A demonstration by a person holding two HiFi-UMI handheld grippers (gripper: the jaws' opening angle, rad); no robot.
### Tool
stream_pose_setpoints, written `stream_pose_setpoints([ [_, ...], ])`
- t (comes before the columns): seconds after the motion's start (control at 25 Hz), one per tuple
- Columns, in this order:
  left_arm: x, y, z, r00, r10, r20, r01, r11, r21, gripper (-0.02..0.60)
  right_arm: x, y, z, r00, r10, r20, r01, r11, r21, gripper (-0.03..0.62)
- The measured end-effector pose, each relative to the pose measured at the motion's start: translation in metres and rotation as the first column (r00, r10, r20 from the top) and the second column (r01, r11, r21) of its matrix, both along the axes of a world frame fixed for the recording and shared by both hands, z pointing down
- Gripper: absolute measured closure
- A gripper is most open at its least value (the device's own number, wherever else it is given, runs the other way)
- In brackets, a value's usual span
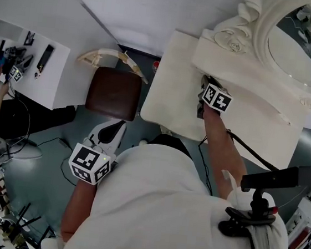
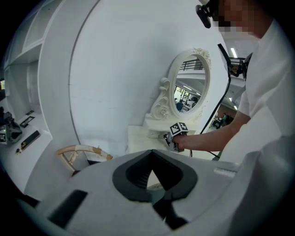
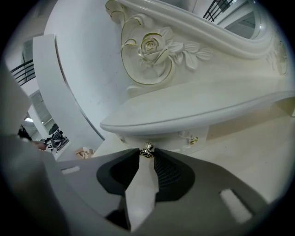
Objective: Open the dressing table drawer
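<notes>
- the right tool (image 3: 146,152) reached under the small raised shelf (image 3: 198,103) at the foot of the mirror (image 1: 298,48), and its two jaws pinched the little gold-coloured drawer knob (image 3: 147,150) right at their tips.
- the drawer front (image 3: 173,137) sat just under the shelf lip, pale cream, at the back of the dressing table's worktop (image 1: 170,89); whether it was out at all could not be told.
- a second small knob (image 3: 194,140) showed on the same front, a little to the right, untouched.
- a carved rose (image 3: 151,46) with gilt edges stood above the shelf.
- the left tool (image 2: 150,154) hung low at the person's side, well away from the dressing table, its jaws pressed together at the tips with nothing between them.
- in the head view, that tool was above the floor near a brown-seated stool (image 1: 114,93), which stood just beside the worktop's left edge.
- the person's right arm (image 1: 222,151) stretched forward across the worktop to the knob.
</notes>
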State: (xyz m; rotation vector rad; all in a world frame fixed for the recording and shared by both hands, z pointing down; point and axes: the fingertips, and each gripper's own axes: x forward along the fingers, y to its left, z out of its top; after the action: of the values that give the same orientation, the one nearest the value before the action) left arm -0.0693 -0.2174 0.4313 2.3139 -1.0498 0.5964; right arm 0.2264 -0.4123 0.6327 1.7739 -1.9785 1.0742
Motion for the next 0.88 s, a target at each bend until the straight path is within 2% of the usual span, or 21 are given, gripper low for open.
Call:
stream_pose_setpoints([
  [0.88, 0.004, 0.004, 0.004, 1.0, -0.002, -0.003, 0.002, 1.0, -0.012, 0.579, -0.005, 0.017, 0.01, 0.999, -0.044, -0.021, 0.043, 0.999, -0.033, 0.499],
])
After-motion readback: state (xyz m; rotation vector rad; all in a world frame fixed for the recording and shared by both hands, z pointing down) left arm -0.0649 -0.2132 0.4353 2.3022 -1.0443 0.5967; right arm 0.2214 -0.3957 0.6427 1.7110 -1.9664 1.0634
